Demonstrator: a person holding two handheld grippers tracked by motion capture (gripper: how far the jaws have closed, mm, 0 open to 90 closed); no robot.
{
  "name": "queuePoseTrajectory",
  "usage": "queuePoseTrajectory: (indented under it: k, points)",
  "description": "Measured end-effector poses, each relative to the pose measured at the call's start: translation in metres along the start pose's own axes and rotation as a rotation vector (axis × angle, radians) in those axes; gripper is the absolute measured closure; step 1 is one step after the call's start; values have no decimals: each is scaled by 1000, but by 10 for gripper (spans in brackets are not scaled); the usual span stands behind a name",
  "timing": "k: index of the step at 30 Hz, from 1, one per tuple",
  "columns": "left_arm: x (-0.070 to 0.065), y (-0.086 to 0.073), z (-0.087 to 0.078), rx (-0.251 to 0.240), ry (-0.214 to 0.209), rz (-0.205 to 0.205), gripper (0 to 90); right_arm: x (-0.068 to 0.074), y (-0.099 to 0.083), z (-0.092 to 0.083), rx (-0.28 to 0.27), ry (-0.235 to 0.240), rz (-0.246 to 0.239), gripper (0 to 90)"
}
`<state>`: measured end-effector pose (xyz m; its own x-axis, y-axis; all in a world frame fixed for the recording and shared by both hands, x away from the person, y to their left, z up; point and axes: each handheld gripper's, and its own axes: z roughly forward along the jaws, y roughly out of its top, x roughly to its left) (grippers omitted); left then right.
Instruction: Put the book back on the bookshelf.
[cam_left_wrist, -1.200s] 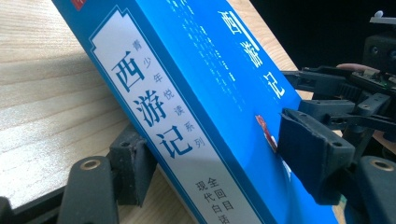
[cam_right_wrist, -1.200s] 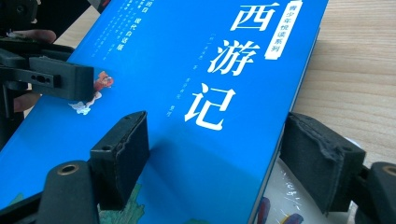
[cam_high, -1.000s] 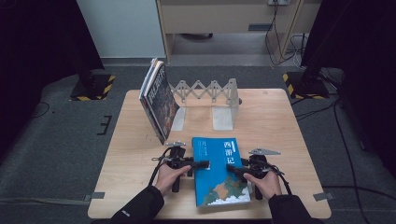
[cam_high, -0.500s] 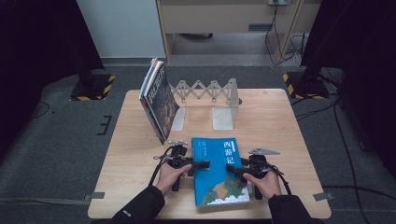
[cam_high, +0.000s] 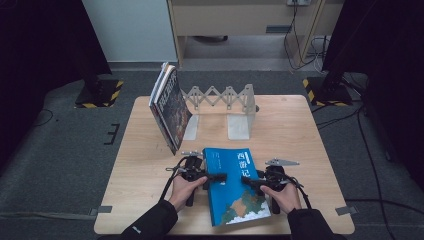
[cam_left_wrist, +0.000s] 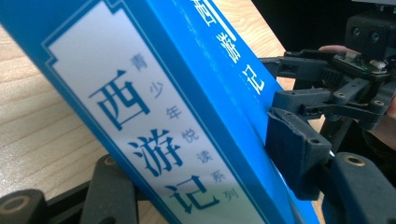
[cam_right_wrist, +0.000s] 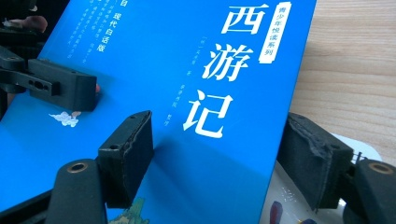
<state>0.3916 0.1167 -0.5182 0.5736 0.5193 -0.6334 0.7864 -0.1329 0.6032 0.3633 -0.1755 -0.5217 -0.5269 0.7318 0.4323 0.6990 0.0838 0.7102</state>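
Note:
A blue book (cam_high: 235, 185) with white Chinese lettering lies near the table's front edge, between my two hands. My left gripper (cam_high: 217, 176) reaches in from the left over the spine side. Its jaws have just been closing, and in the left gripper view the spine (cam_left_wrist: 187, 116) sits between them, one pad (cam_left_wrist: 299, 158) pressed on the cover. My right gripper (cam_high: 250, 181) comes in from the right and has also been closing. In the right gripper view one pad (cam_right_wrist: 128, 156) rests on the cover (cam_right_wrist: 187, 93) and the other sits under the fore edge.
A few books (cam_high: 170, 107) lean upright at the left end of a white folding book rack (cam_high: 225, 97), which has a white end plate (cam_high: 239, 125). The light wooden table (cam_high: 300, 130) is bare on its right and left sides. Dark floor and cables surround it.
The left gripper's jaws have drawn in on the book's spine side. Both hands and the book stay in nearly the same place.

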Motion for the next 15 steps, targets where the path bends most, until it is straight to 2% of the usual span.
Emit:
queuePoseTrajectory:
  k: [3, 7, 15]
  points:
    - [1, -1, -1, -11, -3, -29, 439, 0, -1, 0, -4, 4, 4, 283]
    - [-2, -1, -3, -19, 3, -38, 462, -1, -1, 0, -4, 11, 3, 280]
    - [-12, 6, -7, -10, 19, -17, 497, -3, 1, -2, -7, 32, -9, 261]
